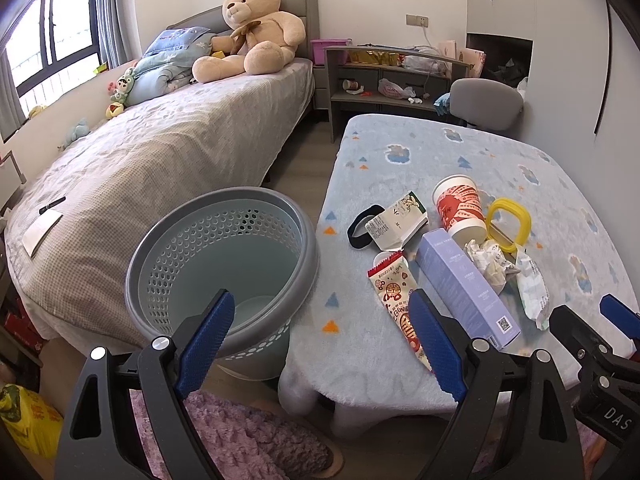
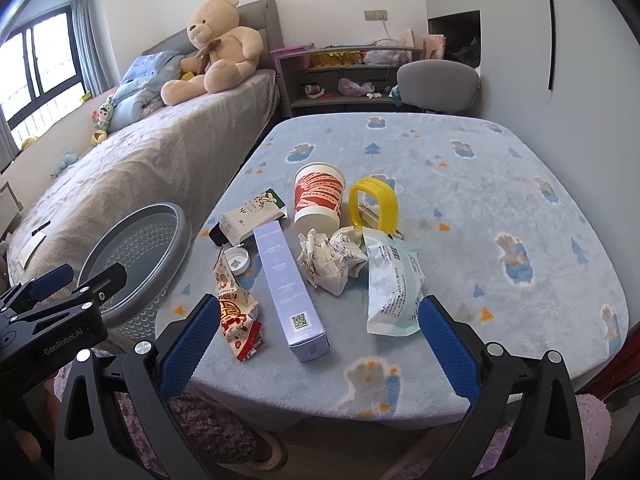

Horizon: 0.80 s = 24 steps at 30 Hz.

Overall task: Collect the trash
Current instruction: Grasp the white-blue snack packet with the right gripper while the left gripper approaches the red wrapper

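While both spread: two grippers (image 1: 320,336) (image 2: 320,340), one bin (image 1: 224,264).

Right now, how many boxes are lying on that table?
2: a long purple box lying near the table's front edge, and a small white carton just behind it, beside the paper cup. None seems hidden.

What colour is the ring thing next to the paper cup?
The oval plastic ring is bright yellow; the right wrist view shows it best.
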Available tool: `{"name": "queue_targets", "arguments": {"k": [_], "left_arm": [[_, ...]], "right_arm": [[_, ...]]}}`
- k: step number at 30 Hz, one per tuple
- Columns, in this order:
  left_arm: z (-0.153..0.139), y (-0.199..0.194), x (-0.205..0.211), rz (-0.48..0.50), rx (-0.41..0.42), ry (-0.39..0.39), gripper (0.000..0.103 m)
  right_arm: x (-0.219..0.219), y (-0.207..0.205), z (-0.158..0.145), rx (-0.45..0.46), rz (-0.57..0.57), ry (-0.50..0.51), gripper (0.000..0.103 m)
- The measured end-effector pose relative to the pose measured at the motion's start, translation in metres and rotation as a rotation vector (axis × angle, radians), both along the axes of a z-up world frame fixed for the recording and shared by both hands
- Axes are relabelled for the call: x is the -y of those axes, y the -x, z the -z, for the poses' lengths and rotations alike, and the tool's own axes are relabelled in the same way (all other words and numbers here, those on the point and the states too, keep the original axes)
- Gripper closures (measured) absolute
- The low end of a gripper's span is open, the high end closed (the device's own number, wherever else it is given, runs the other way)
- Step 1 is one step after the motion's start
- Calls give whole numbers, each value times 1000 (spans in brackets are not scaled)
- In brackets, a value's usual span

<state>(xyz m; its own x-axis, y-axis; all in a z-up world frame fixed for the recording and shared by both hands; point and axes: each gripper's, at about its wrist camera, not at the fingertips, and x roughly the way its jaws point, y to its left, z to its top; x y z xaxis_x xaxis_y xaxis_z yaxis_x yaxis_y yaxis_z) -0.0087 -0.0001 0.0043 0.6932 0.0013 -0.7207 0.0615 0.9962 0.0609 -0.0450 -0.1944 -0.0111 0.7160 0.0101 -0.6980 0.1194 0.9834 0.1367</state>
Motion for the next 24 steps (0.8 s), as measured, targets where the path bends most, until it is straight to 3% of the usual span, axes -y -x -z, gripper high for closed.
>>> {"name": "queue_targets", "arguments": {"k": [14,24], "left_arm": [[26,-13,2,-9,-73,-8,18],[43,-23,7,2,-121,-2,18]], "right_arm": [[45,-10,30,-85,62,-32,6],[75,-46,58,-162,99,-59,6]]}}
